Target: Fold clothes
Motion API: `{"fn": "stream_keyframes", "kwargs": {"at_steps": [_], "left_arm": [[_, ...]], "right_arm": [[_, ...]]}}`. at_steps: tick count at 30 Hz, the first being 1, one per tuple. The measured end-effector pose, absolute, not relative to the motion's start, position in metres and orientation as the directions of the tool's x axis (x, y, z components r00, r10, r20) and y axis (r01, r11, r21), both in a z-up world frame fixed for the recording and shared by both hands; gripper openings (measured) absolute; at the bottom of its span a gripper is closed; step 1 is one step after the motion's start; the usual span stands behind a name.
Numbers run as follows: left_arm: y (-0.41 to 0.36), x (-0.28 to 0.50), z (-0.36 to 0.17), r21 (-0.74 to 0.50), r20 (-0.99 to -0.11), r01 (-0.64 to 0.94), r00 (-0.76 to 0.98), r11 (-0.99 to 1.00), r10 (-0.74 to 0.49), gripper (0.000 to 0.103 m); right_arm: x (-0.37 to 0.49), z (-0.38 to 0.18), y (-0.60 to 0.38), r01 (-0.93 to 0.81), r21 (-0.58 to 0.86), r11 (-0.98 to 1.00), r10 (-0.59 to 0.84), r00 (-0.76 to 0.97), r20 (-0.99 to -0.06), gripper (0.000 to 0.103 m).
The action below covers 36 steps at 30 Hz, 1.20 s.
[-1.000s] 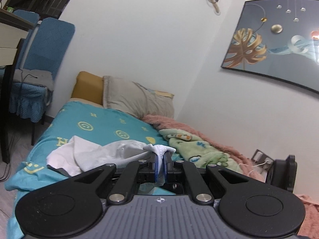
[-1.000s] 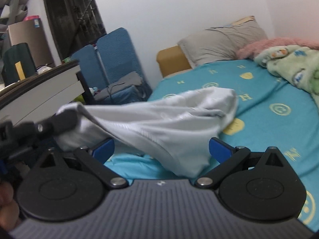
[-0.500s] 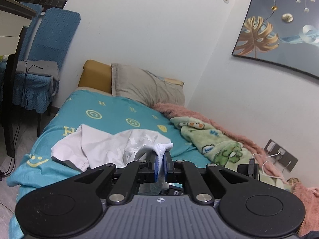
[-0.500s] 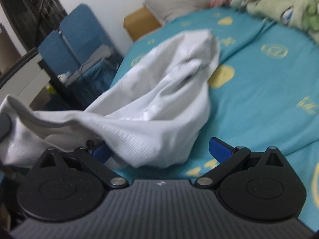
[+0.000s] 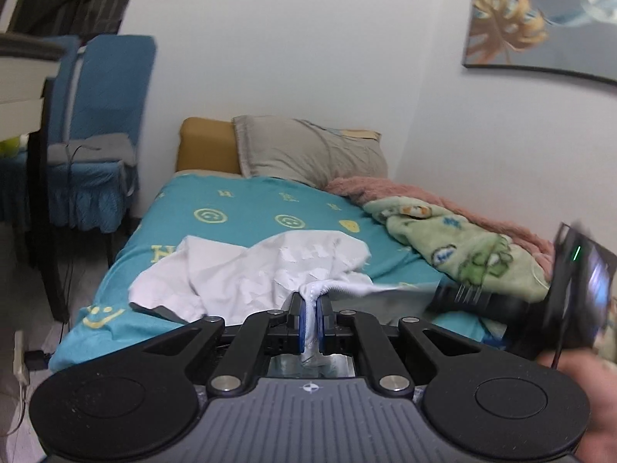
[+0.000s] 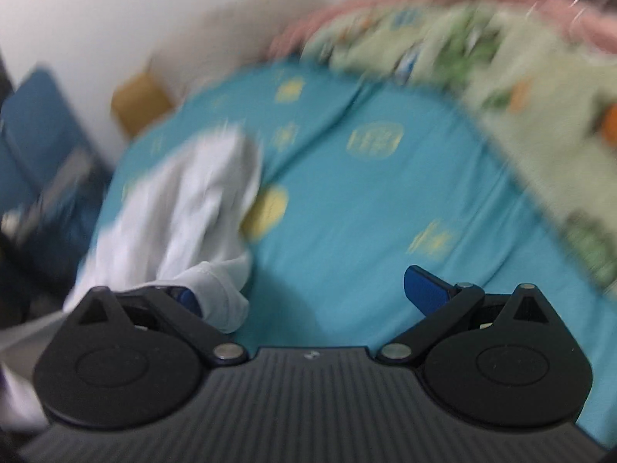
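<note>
A: Left gripper point(image 5: 308, 322) first. Fingers?

B: Pinched tight on a bunched edge of the white garment point(image 5: 270, 274), cloth poking out between the blue pads, tail hanging below.

A: Right gripper point(image 6: 304, 289)?

B: Spread wide. Nothing pressed between the pads. Left pad point(image 6: 188, 298) tucked under a rounded fold of the cloth, right pad point(image 6: 422, 287) over bare sheet. Very blurred view, so contact on that left pad hard to call.

A: Also visible from the left camera?

B: Yes, dark and smeared at the near right, with a bit of hand point(image 5: 578, 386) beneath.

A: Garment location?

B: On the teal sheet point(image 5: 239, 208), near end of the bed, toward its left side. Near edge lifted into the left grip, rest lying crumpled behind, sleeve-like flap out at the left.

A: Any fold done?

B: None visible. No flat panel, no crease line, just a rumpled heap. Looks like early stage: one corner secured, second hold missing.

A: Left to do?

B: Probably grab a second edge with the right, spread flat, then fold. Whole job basically ahead.

A: Farther back?

B: Green printed blanket point(image 5: 455, 247) along the right, pink blanket point(image 5: 385, 189) behind it, grey pillow point(image 5: 308, 150) at the far end. Blue chair point(image 5: 108, 88) off the far left. No other clothes in sight, no folded pile.
</note>
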State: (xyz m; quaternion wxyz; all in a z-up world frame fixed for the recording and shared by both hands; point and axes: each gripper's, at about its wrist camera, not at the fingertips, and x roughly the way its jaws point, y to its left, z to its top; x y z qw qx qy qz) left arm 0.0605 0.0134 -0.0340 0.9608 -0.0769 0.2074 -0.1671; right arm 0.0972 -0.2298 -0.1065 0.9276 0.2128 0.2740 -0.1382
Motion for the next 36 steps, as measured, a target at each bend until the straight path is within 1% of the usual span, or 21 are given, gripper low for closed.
{"fn": "stream_keyframes", "kwargs": {"at_steps": [3, 6, 7, 8, 10, 12, 13, 15, 16, 17, 19, 20, 23, 25, 27, 28, 30, 32, 34, 35, 36], "left_arm": [[0.008, 0.040, -0.020, -0.195, -0.279, 0.341, 0.880, 0.920, -0.385, 0.006], [0.016, 0.019, -0.001, -0.221, -0.174, 0.359, 0.900, 0.907, -0.399, 0.006], [0.021, 0.015, 0.003, -0.242, -0.151, 0.354, 0.906, 0.903, -0.395, 0.006], [0.026, 0.011, 0.006, -0.262, -0.132, 0.347, 0.912, 0.901, -0.389, 0.006], [0.036, 0.009, 0.009, -0.289, -0.121, 0.318, 0.924, 0.903, -0.364, 0.006], [0.044, 0.013, 0.009, -0.307, -0.128, 0.285, 0.933, 0.908, -0.336, 0.006], [0.046, 0.016, 0.008, -0.315, -0.139, 0.269, 0.935, 0.910, -0.325, 0.006], [0.049, 0.022, 0.004, -0.318, -0.169, 0.242, 0.937, 0.917, -0.306, 0.006], [0.048, 0.025, 0.001, -0.308, -0.189, 0.224, 0.938, 0.925, -0.290, 0.006], [0.048, 0.028, -0.002, -0.299, -0.211, 0.206, 0.938, 0.932, -0.275, 0.006], [0.050, 0.037, -0.010, -0.294, -0.277, 0.172, 0.926, 0.940, -0.256, 0.006], [0.052, 0.044, -0.015, -0.295, -0.316, 0.153, 0.916, 0.943, -0.247, 0.006], [0.059, 0.061, -0.031, -0.304, -0.422, 0.107, 0.876, 0.947, -0.234, 0.006], [0.066, 0.070, -0.041, -0.313, -0.478, 0.077, 0.848, 0.946, -0.227, 0.007], [0.074, 0.076, -0.049, -0.320, -0.514, 0.056, 0.828, 0.946, -0.223, 0.007], [0.075, 0.078, -0.052, -0.318, -0.527, 0.050, 0.821, 0.947, -0.221, 0.008], [0.076, 0.082, -0.055, -0.299, -0.549, 0.042, 0.809, 0.953, -0.208, 0.011], [0.074, 0.084, -0.057, -0.277, -0.570, 0.039, 0.798, 0.960, -0.197, 0.013], [0.068, 0.084, -0.059, -0.240, -0.593, 0.035, 0.786, 0.970, -0.175, 0.030], [0.065, 0.083, -0.058, -0.209, -0.604, 0.029, 0.782, 0.977, -0.153, 0.047], [0.059, 0.081, -0.058, -0.170, -0.609, 0.024, 0.783, 0.985, -0.124, 0.056]], "right_arm": [[0.071, -0.075, -0.231, 0.363, 0.269, 0.892, -0.227, 0.875, -0.429, 0.103], [0.045, -0.047, -0.227, 0.342, 0.199, 0.918, -0.281, 0.918, -0.279, 0.103], [0.039, -0.041, -0.226, 0.328, 0.170, 0.929, -0.282, 0.927, -0.247, 0.103], [0.037, -0.039, -0.226, 0.310, 0.140, 0.941, -0.270, 0.931, -0.246, 0.103], [0.049, -0.049, -0.227, 0.266, 0.103, 0.958, -0.212, 0.906, -0.366, 0.103], [0.069, -0.074, -0.226, 0.219, 0.076, 0.973, -0.142, 0.823, -0.550, 0.103], [0.077, -0.087, -0.225, 0.206, 0.074, 0.976, -0.117, 0.778, -0.618, 0.103], [0.088, -0.113, -0.223, 0.202, 0.085, 0.976, -0.085, 0.704, -0.705, 0.103], [0.091, -0.121, -0.223, 0.208, 0.094, 0.974, -0.075, 0.679, -0.730, 0.102], [0.091, -0.120, -0.222, 0.210, 0.109, 0.972, -0.068, 0.689, -0.722, 0.100], [0.087, -0.109, -0.221, 0.196, 0.143, 0.970, -0.051, 0.742, -0.669, 0.083], [0.085, -0.104, -0.220, 0.188, 0.160, 0.969, -0.043, 0.766, -0.641, 0.070], [0.080, -0.090, -0.218, 0.158, 0.206, 0.966, -0.013, 0.824, -0.566, 0.068], [0.086, -0.093, -0.215, 0.108, 0.249, 0.962, 0.058, 0.814, -0.578, 0.063], [0.092, -0.099, -0.209, 0.060, 0.292, 0.955, 0.133, 0.792, -0.596, 0.027], [0.095, -0.103, -0.207, 0.049, 0.301, 0.952, 0.153, 0.778, -0.610, 0.020], [0.098, -0.107, -0.200, 0.035, 0.298, 0.954, 0.164, 0.770, -0.617, 0.012], [0.101, -0.107, -0.197, 0.024, 0.301, 0.953, 0.174, 0.772, -0.611, 0.011], [0.100, -0.106, -0.200, 0.021, 0.336, 0.942, 0.198, 0.773, -0.602, 0.009], [0.099, -0.105, -0.201, 0.022, 0.358, 0.934, 0.210, 0.774, -0.597, 0.008], [0.098, -0.105, -0.202, 0.024, 0.379, 0.925, 0.222, 0.775, -0.591, 0.008]]}}
